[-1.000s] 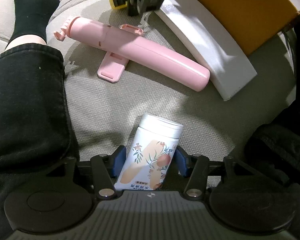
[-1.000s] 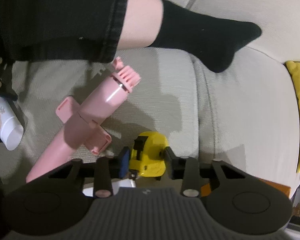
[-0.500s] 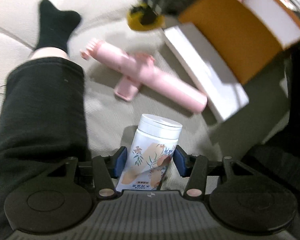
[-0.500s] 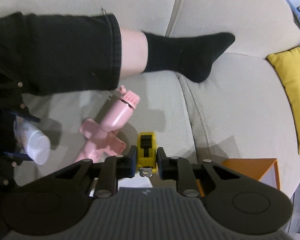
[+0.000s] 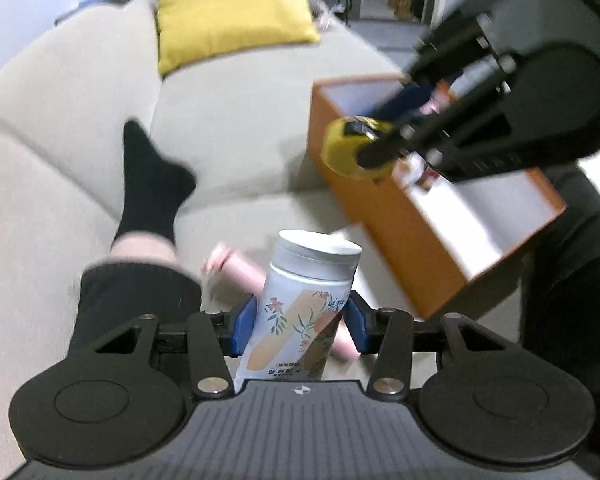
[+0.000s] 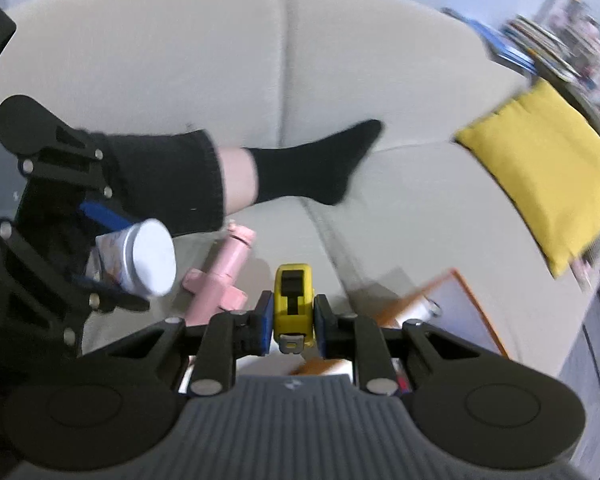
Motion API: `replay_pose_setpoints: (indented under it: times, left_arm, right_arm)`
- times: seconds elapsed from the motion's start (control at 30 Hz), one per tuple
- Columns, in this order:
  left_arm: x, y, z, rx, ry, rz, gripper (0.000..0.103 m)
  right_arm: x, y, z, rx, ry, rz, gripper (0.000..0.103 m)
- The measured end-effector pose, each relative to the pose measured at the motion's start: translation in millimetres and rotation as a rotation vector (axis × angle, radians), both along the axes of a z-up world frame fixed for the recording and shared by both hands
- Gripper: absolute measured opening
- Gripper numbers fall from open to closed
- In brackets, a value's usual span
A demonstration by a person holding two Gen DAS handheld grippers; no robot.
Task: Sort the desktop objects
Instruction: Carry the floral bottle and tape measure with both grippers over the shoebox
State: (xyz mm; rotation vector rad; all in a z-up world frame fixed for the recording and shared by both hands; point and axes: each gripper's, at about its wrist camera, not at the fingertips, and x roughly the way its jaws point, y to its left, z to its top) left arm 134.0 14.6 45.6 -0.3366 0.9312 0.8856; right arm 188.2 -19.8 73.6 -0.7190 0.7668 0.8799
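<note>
My left gripper is shut on a white floral bottle with a grey-white cap and holds it above the sofa; the bottle also shows in the right wrist view. My right gripper is shut on a yellow tape measure; in the left wrist view the tape measure hangs over the near edge of an orange box with a white inside. A pink tube-shaped device lies on the sofa seat below, partly hidden behind the bottle in the left wrist view.
A person's leg in black trousers and a black sock lies on the beige sofa. A yellow cushion sits at the far end of the seat. The orange box holds several small items.
Both grippers have risen well above the sofa with their loads. The right gripper has carried the tape measure over the orange box. The views now take in the cushion and backrest.
</note>
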Motion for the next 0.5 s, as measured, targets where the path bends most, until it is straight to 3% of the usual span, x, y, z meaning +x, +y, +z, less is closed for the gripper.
replay_pose_setpoints:
  times: [0.13, 0.23, 0.4, 0.5]
  left_arm:
    - [25.6, 4.8, 16.0, 0.037, -0.052, -0.049, 0.055]
    - [48.7, 10.9, 20.2, 0.036, -0.08, -0.091, 0.055]
    - [80.3, 28.6, 10.8, 0.006, -0.089, -0.123, 0.055]
    - [89.7, 33.6, 9.9, -0.007, -0.081, -0.127, 0.055]
  right_arm:
    - [13.1, -40.8, 9.7, 0.043, 0.022, -0.12, 0.021]
    - [28.0, -68.5, 0.8, 0.07, 0.087, -0.217, 0.021]
    - [60.9, -94.9, -42.3, 0.153, 0.274, -0.34, 0.021]
    - [81.8, -98.3, -69.6, 0.198, 0.33, -0.383, 0.022]
